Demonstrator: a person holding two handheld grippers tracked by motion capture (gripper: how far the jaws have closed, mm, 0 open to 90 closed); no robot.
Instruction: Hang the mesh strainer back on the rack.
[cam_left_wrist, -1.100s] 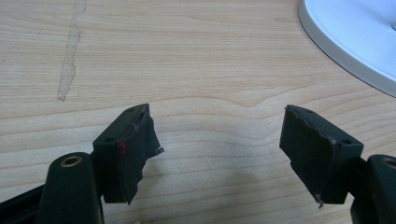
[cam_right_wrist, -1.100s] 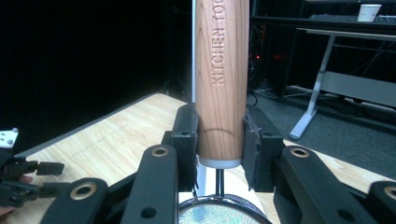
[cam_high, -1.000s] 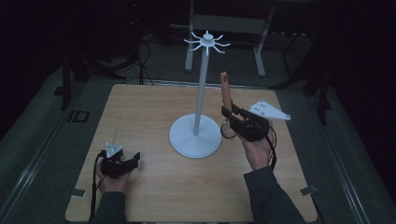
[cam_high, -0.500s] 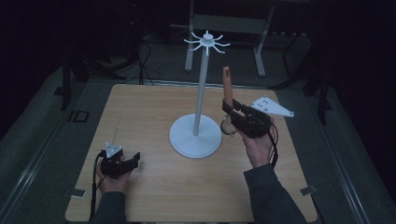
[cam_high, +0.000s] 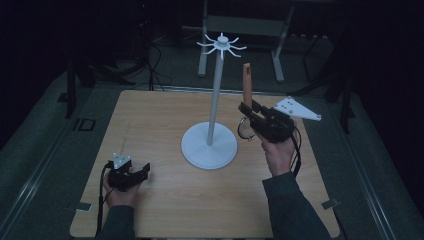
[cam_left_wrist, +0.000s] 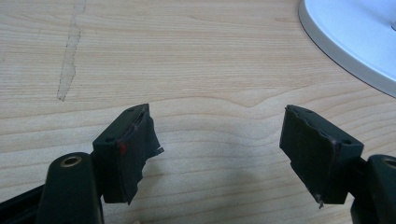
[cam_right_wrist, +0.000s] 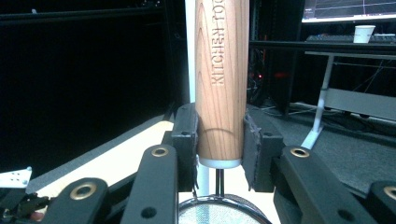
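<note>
Right hand-held gripper (cam_right_wrist: 219, 140) clamps strainer (cam_right_wrist: 222, 70) w/ wooden handle upright (mesh end down); left (cam_left_wrist: 219, 154) released.

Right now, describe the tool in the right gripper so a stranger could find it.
Start at the white hook stand in the middle of the table. Just right of its pole, the right gripper holds a small wire strainer, wooden handle upright, stamped KITCHEN.

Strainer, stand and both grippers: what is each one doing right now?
Strainer: held upright, wooden handle up, mesh ring down.
Right gripper: shut on the strainer handle.
Left gripper: open, low over the table.
Hook stand: upright, hooks bare.
</note>
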